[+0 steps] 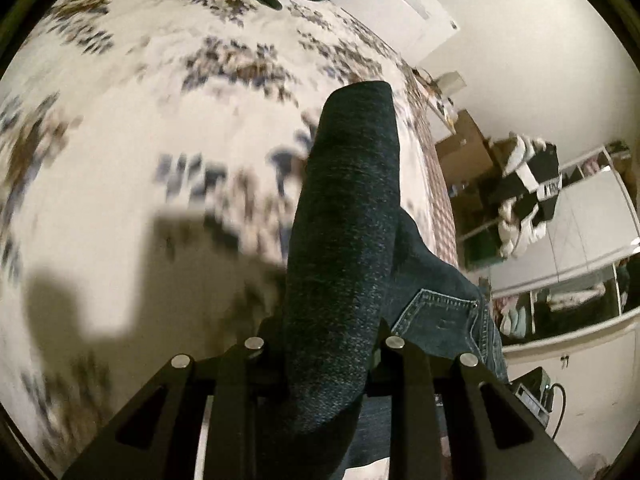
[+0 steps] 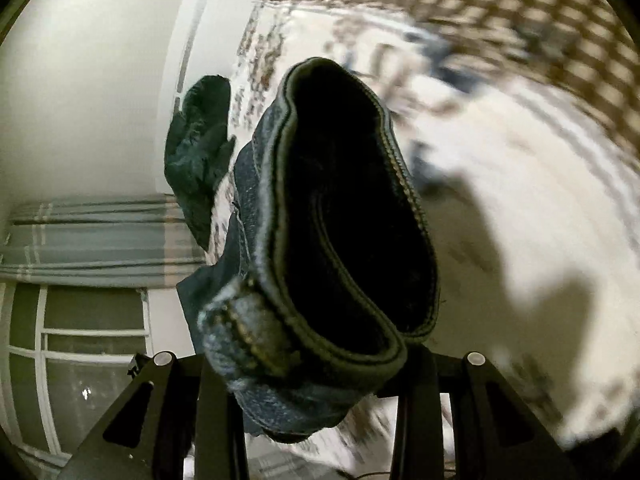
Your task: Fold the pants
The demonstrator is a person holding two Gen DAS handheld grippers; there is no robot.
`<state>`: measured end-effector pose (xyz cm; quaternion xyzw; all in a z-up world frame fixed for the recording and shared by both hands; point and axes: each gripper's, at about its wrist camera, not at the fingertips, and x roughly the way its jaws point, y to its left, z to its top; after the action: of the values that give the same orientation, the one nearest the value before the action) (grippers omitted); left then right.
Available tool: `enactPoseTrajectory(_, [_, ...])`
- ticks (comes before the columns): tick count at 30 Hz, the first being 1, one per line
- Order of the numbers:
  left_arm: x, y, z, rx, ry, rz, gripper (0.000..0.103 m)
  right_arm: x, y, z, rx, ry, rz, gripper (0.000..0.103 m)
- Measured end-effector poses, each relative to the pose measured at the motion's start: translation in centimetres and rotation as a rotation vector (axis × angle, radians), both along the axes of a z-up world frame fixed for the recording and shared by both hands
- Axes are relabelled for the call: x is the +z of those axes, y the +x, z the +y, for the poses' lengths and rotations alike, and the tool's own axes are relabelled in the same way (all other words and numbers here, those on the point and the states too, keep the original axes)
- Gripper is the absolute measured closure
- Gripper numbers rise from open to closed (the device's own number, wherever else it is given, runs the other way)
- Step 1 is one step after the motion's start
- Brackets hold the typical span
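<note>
In the left wrist view, the left gripper (image 1: 324,360) is clamped on the dark denim pants (image 1: 344,220), lifted above a floral bedspread (image 1: 140,120). In the right wrist view, the right gripper (image 2: 320,364) is clamped on the pants' waistband (image 2: 352,208); a window (image 2: 80,340) is seen behind.

Left gripper (image 1: 324,364) angled downward, jaws clamped, right gripper (image 2: 320,376) likewise

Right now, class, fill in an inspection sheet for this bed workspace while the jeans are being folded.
Surface: floral bedspread, blurred by motion.
Job's things: jeans lifted off the bed, gripped at both ends; back pocket showing.
Clutter: dark garment lying further up the bed.
Grippers: left gripper shut on jeans; right gripper shut on the waistband.
Cables: black cord beside the bed.
Surroundings: curtain, window, closet shelves.
</note>
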<state>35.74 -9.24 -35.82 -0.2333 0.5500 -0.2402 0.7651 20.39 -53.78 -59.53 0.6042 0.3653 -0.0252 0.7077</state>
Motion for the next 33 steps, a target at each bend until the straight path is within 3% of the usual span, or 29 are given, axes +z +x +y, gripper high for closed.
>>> enactPoseTrajectory(7, [-5.1,14.6,-0.1,-0.006,0.029,0.03,0.082,-3.1,17.8,-1.5,-0.002,-0.016,-0.003,0.067])
enactPoseTrajectory(12, [-11.0,19.7,0.6,-0.001,0.067,0.137,0.08,-7.4,26.4,-1.6,0.029,-0.033,0.048,0.067])
enactPoseTrajectory(13, [-12.4,20.1,0.9,0.0,0.064,0.174,0.076,-8.4,27.7,-1.6,0.043,-0.035,0.079,0.065])
enactPoseTrajectory(17, [-13.7,19.4,2.6,-0.016,0.007,0.212,0.055,-11.0,29.0,-2.6,0.082,0.002,0.153,0.051])
enactPoseTrajectory(20, [-14.0,19.0,3.6,-0.021,-0.048,0.246,0.051,-11.6,28.8,-4.1,0.093,0.028,0.177,0.049])
enactPoseTrajectory(23, [-13.2,18.6,3.8,-0.018,-0.028,0.253,0.051,-11.5,28.2,-4.7,0.107,0.024,0.205,0.049])
enactPoseTrajectory(28, [-10.2,18.0,2.9,-0.042,0.149,0.182,0.045,-9.0,27.3,-4.7,0.111,-0.064,0.25,0.044])
enactPoseTrajectory(30, [-8.4,17.1,1.9,-0.071,0.272,0.121,0.033,-6.6,24.7,-2.9,0.147,-0.167,0.272,0.041])
enactPoseTrajectory(33, [-6.4,15.5,0.5,-0.112,0.411,0.031,0.017,-2.4,25.2,-0.6,0.207,-0.4,0.338,0.03])
